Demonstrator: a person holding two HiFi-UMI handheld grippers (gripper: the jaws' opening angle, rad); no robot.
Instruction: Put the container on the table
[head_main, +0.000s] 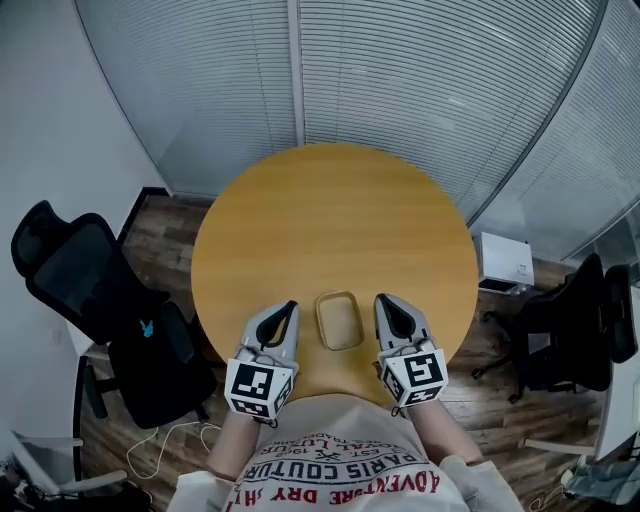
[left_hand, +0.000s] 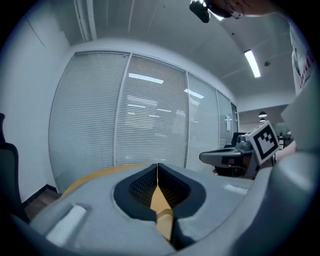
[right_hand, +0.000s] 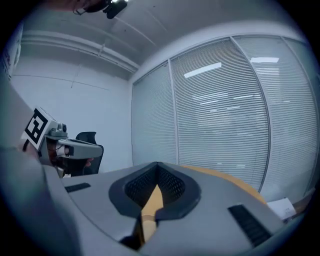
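You held the left grey two-jaw gripper (head_main: 288, 310) and the right grey two-jaw gripper (head_main: 383, 302) at the near edge of the round, honey-coloured wooden table (head_main: 330, 215). Each had its jaws pressed together at the tips with nothing clamped; each gripper view showed only tabletop through the gap behind the tips. The small, shallow, rounded-rectangular tan container (head_main: 339, 320) sat flat on the table between your two grippers, just beside both and touching neither. A black mesh office chair (head_main: 85, 285) stood to your left and a second black chair (head_main: 575, 330) to your right
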